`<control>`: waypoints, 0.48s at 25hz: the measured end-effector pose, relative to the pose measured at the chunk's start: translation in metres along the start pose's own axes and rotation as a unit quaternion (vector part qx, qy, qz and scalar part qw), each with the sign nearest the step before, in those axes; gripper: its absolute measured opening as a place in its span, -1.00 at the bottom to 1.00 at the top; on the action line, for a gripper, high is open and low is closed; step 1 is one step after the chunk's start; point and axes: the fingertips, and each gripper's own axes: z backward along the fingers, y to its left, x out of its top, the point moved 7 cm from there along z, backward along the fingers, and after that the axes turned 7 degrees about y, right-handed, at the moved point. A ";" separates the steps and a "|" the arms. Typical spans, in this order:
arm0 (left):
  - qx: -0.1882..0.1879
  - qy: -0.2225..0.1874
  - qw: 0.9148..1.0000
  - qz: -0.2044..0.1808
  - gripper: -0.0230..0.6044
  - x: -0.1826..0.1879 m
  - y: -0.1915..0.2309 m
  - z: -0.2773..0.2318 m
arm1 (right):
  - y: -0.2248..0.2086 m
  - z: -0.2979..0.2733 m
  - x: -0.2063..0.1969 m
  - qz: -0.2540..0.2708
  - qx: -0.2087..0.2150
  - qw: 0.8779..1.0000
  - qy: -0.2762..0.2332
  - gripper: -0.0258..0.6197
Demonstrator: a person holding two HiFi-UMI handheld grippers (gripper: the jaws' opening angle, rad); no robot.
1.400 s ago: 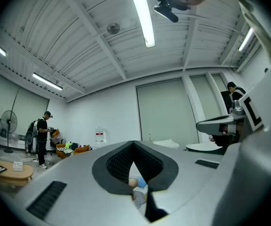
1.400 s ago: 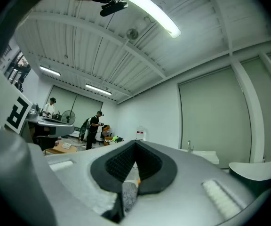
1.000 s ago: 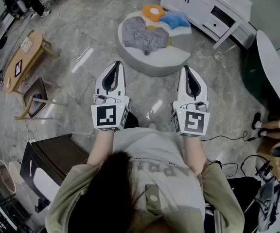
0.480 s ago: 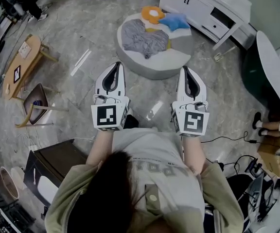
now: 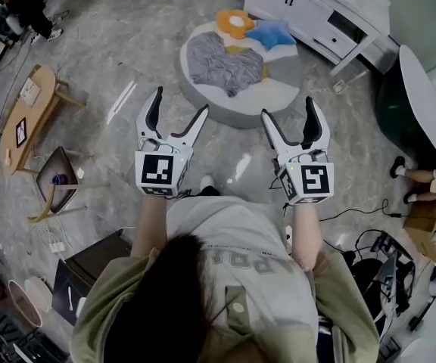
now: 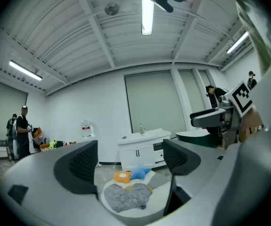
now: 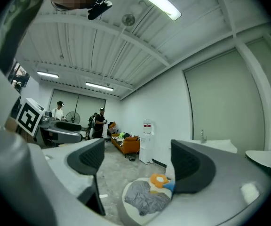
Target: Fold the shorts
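Note:
Crumpled grey shorts [image 5: 222,60] lie on a round grey and white floor cushion [image 5: 278,89], beside an orange flower pillow [image 5: 235,21] and a blue star pillow [image 5: 271,30]. My left gripper [image 5: 179,103] and right gripper [image 5: 288,109] are held level in the air just short of the cushion, side by side. The jaws of both are opening, with nothing between them. The left gripper view shows the shorts [image 6: 126,197] low between the spread jaws of the left gripper [image 6: 128,161]. The right gripper [image 7: 140,161] frames the shorts [image 7: 147,197] the same way.
A white cabinet [image 5: 324,10] stands behind the cushion. A dark round table [image 5: 422,97] is at the right. A wooden side table [image 5: 25,108] and a small chair [image 5: 51,184] stand at the left. Cables [image 5: 354,214] run over the marble floor. People [image 7: 98,121] stand far off.
Both grippers' jaws were shut in the earlier frames and now stand spread wide. Both hands have moved forward toward the cushion.

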 end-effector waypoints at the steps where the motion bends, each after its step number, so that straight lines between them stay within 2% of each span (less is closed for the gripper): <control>1: 0.000 0.003 1.000 -0.009 0.45 -0.002 0.010 -0.003 | 0.002 -0.007 -0.002 0.004 0.000 1.000 0.010 0.47; 5: -0.001 0.017 1.000 -0.018 0.60 -0.007 0.057 -0.010 | 0.007 -0.032 -0.006 0.001 -0.010 0.999 0.035 0.54; 12: 0.008 0.055 0.998 -0.006 0.60 -0.033 0.120 -0.014 | 0.022 -0.073 -0.012 -0.006 -0.021 0.998 0.063 0.54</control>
